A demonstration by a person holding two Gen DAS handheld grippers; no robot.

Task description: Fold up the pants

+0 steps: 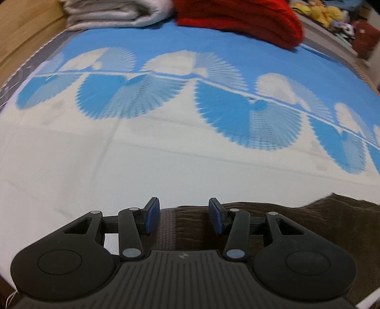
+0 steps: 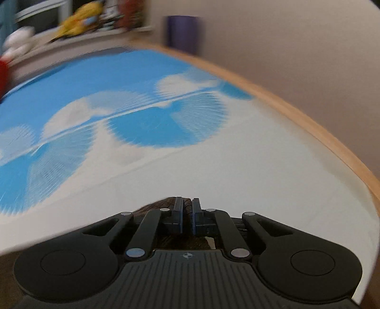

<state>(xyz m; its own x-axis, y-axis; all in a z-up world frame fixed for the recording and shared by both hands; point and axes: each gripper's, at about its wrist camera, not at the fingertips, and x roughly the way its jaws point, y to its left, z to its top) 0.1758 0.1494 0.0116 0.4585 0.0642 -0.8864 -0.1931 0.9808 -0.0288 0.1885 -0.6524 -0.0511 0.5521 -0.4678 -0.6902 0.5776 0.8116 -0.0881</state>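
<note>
Where the white part of the sheet (image 1: 166, 166) meets the camera's lower edge, the brown pants (image 1: 296, 225) lie on the bed, their ribbed waistband or cuff running straight up between the fingers of the left tool (image 1: 184, 215). That tool stands wide open, its blue pads (image 1: 152, 214) on either side of the brown cloth and gripping nothing; whether the pads touch the fabric cannot be told. The pants spread off to the right of it and under its body.

In the right wrist view, the right tool (image 2: 187, 215) is nearly closed, with a thin fold of the brown pants (image 2: 152, 206) pinched between its blue pads. A little more of the dark cloth shows beneath the fingers, just over the white sheet.

The sheet turns blue with white fan shapes farther off. At the far end of the bed lie a folded grey blanket (image 1: 114, 12) and a red knitted garment (image 1: 237, 21). A wooden bed edge (image 2: 296, 114) curves along the right side, with a blurred purple cylinder (image 2: 181, 33) by the wall beyond.
</note>
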